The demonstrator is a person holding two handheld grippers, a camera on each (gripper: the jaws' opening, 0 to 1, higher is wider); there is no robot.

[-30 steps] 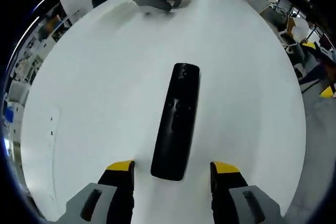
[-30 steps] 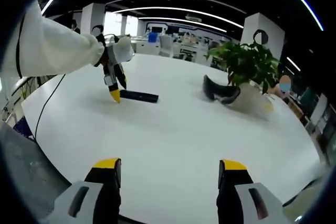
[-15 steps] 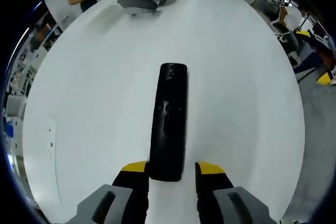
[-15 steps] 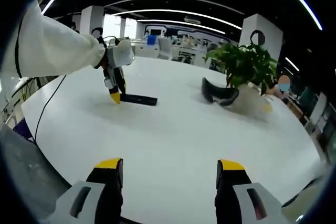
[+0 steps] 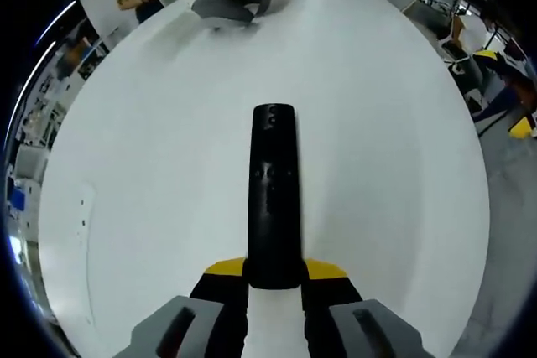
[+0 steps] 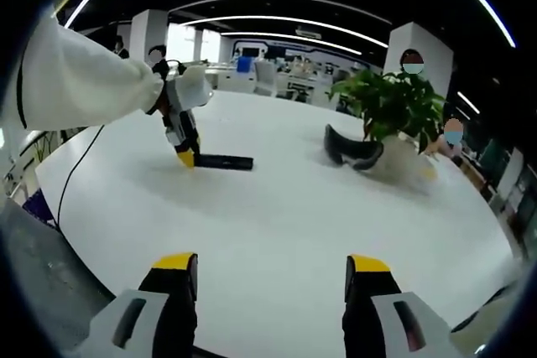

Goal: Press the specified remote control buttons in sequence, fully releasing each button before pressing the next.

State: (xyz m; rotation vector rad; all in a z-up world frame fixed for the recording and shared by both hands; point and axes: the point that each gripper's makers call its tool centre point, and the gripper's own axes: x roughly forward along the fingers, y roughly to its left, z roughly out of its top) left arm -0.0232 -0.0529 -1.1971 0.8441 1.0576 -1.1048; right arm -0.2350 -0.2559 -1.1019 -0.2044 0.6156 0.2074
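— where's the remote control point(image 5: 273, 194)?
— centre of the left gripper view, lying on the white table point(image 5: 151, 148), its near end pinched between the yellow tips of the left gripper point(image 5: 274, 270).
— and the right gripper point(image 6: 270, 264)?
— jaws spread wide over bare table, bottom of its view. potted plant point(image 6: 393, 106) and a dark headset point(image 6: 351, 147) sit upper right.
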